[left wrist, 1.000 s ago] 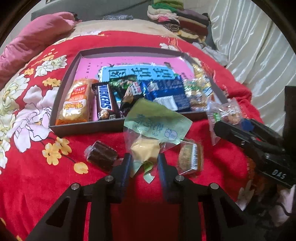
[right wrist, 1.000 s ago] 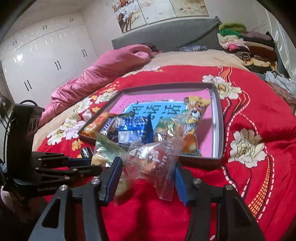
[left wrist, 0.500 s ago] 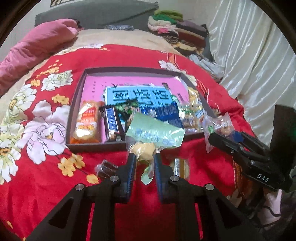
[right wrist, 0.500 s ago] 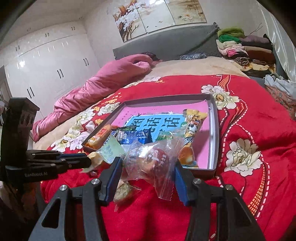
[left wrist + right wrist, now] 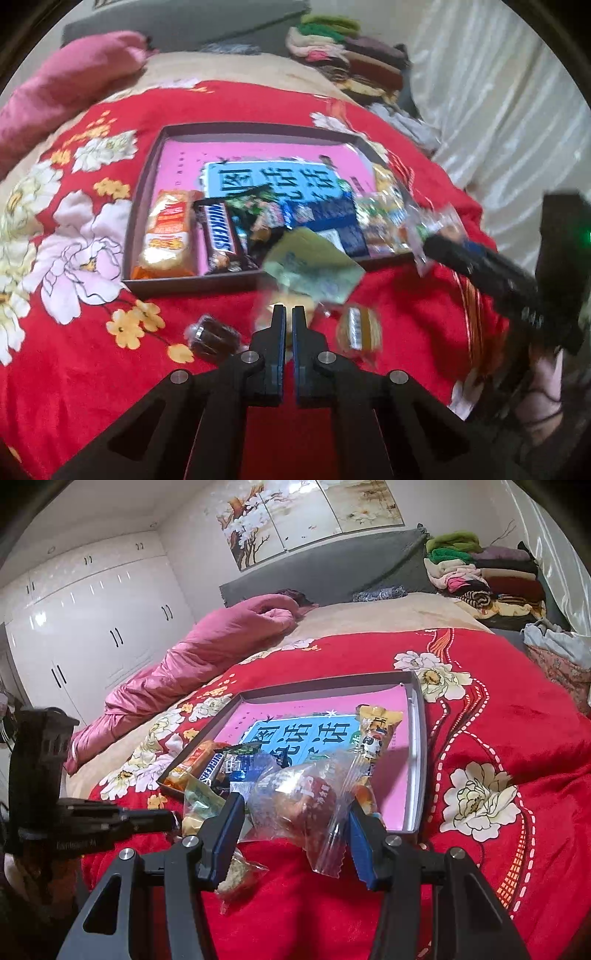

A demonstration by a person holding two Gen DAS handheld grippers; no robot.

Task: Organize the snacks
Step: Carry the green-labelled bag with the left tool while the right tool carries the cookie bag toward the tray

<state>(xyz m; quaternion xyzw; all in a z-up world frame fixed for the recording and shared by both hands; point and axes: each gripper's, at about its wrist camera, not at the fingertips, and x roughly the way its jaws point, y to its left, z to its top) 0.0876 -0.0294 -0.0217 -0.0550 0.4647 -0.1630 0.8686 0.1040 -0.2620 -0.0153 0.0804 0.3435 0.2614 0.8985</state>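
Note:
A dark shallow tray with a pink floor lies on the red flowered blanket and holds several snacks, among them an orange pack and a Snickers bar. My left gripper is shut on a green-topped clear snack packet and holds it above the blanket just before the tray's near wall. My right gripper is shut on a clear bag with a red-brown snack, raised at the tray's near right corner; it also shows in the left wrist view.
A dark brown wrapped sweet and a yellow-brown wrapped cake lie on the blanket before the tray. A pink quilt lies far left. Folded clothes are stacked at the headboard. White curtain hangs on the right.
My left gripper has closed tighter on the green-topped packet and lifted it higher and back. My right gripper has risen slightly with its bag.

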